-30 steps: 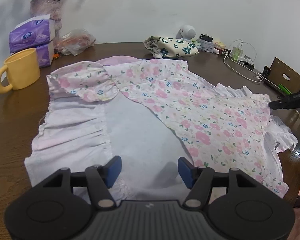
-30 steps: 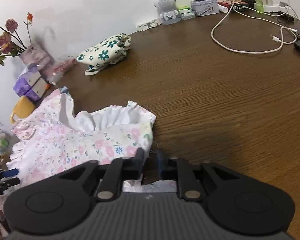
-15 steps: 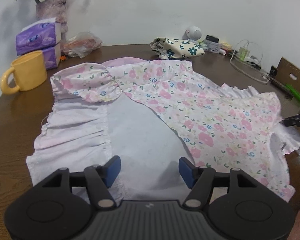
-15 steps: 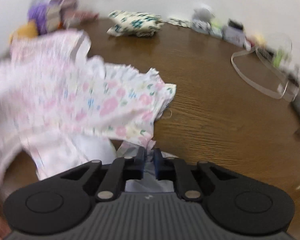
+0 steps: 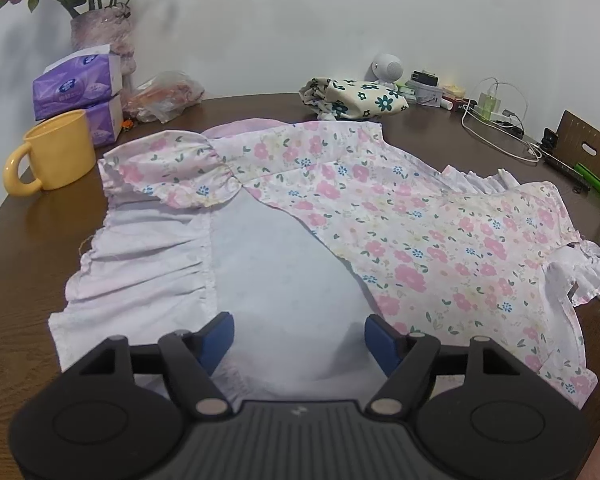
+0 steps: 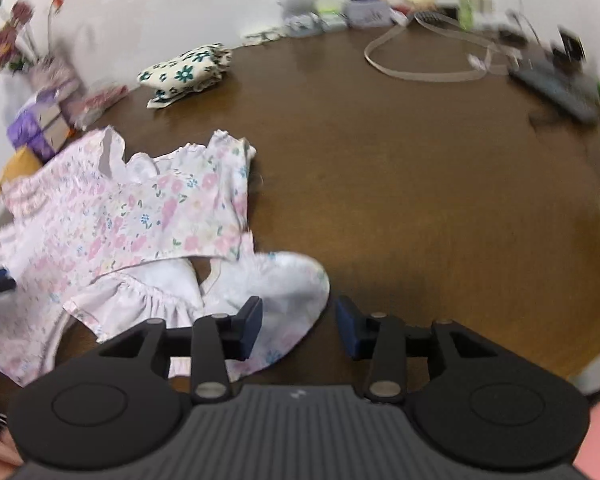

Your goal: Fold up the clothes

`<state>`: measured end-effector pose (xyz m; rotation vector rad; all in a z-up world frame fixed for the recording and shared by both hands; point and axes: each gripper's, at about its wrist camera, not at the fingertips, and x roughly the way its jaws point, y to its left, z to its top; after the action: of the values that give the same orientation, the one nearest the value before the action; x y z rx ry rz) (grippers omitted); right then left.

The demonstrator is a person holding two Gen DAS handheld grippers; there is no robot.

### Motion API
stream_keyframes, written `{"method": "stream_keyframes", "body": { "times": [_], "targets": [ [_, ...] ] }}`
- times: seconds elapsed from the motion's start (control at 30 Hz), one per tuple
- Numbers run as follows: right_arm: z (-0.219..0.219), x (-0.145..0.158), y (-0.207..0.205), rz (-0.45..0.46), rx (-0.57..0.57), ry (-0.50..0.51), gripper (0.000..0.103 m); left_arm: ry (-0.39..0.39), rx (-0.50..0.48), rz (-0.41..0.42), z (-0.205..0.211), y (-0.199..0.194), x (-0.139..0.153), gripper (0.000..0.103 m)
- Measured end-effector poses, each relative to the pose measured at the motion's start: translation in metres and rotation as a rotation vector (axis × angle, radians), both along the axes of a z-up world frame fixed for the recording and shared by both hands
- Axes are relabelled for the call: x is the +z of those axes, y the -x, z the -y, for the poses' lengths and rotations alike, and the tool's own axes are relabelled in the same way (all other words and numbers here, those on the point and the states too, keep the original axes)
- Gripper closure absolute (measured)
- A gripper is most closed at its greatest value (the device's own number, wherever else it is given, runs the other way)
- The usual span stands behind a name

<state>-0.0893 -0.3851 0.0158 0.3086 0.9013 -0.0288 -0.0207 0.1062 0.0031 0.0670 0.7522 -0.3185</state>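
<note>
1. We see the dress (image 5: pixel 400 216) spread on the table (image 5: pixel 16 264), one side folded across its pale inside.
2. Our left gripper (image 5: pixel 300 330) hovers at the near hem, fingers spread wide, gripping nothing.
3. Our right gripper (image 6: pixel 299 326) is spread too, at the sleeve (image 6: pixel 276 280), empty.

The right gripper (image 6: pixel 298 326) hangs with its jaws spread wide, holding nothing, its left finger over the white ruffled edge of the floral dress (image 6: pixel 140 216). The dress lies rumpled on the brown table (image 6: pixel 400 168). Beyond the dress sits a folded cream cloth with green flowers (image 6: pixel 186 72) (the far clutter is blurred), and a cable loop (image 6: pixel 424 62) lies well right of that cloth.
</note>
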Motion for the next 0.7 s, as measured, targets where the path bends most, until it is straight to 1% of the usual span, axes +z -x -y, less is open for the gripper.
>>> {"method": "stream_keyframes", "body": {
  "times": [0.07,0.13,0.17,0.2,0.23,0.27,0.3,0.33,0.37,0.43,0.53,0.63,0.67,0.7],
  "targets": [
    [0.0,-0.004,0.005,0.011,-0.026,-0.046,0.059,0.004,0.0,0.003,0.0,0.0,0.0,0.03],
    [-0.003,-0.005,0.008,0.027,-0.051,-0.082,0.059,0.008,0.001,0.006,-0.001,0.001,-0.001,0.029],
    [-0.007,-0.007,0.008,0.036,-0.059,-0.095,0.061,0.012,0.0,0.008,-0.001,0.001,-0.001,0.029],
    [-0.011,-0.009,0.008,0.047,-0.066,-0.095,0.07,0.015,0.0,0.01,-0.001,0.001,-0.001,0.029],
    [-0.014,-0.01,0.007,0.053,-0.073,-0.091,0.076,0.018,0.0,0.011,-0.001,0.002,-0.001,0.028],
    [-0.017,-0.012,0.007,0.059,-0.079,-0.088,0.089,0.022,0.0,0.012,-0.002,0.002,-0.001,0.028],
    [-0.019,-0.013,0.006,0.062,-0.084,-0.084,0.096,0.025,0.001,0.013,-0.002,0.002,-0.001,0.028],
    [-0.021,-0.014,0.006,0.064,-0.088,-0.081,0.098,0.027,0.002,0.013,-0.002,0.002,-0.001,0.028],
    [-0.023,-0.015,0.005,0.066,-0.093,-0.077,0.103,0.03,0.002,0.012,-0.002,0.002,-0.001,0.028],
    [-0.028,-0.013,0.004,0.064,-0.088,-0.009,0.103,0.033,0.0,0.009,-0.003,0.001,-0.001,0.028],
    [-0.025,-0.007,0.005,0.071,-0.119,0.071,0.103,0.035,0.002,0.007,-0.002,0.0,-0.001,0.028],
    [-0.015,-0.009,0.004,0.054,-0.061,-0.048,0.097,0.036,0.004,0.007,-0.002,0.0,-0.001,0.028],
    [-0.012,-0.009,0.004,0.049,-0.042,-0.088,0.093,0.036,0.004,0.006,-0.002,-0.001,-0.001,0.028],
    [-0.009,-0.01,0.004,0.043,-0.023,-0.128,0.077,0.035,0.004,0.003,-0.002,-0.001,0.0,0.028]
  ]
}}
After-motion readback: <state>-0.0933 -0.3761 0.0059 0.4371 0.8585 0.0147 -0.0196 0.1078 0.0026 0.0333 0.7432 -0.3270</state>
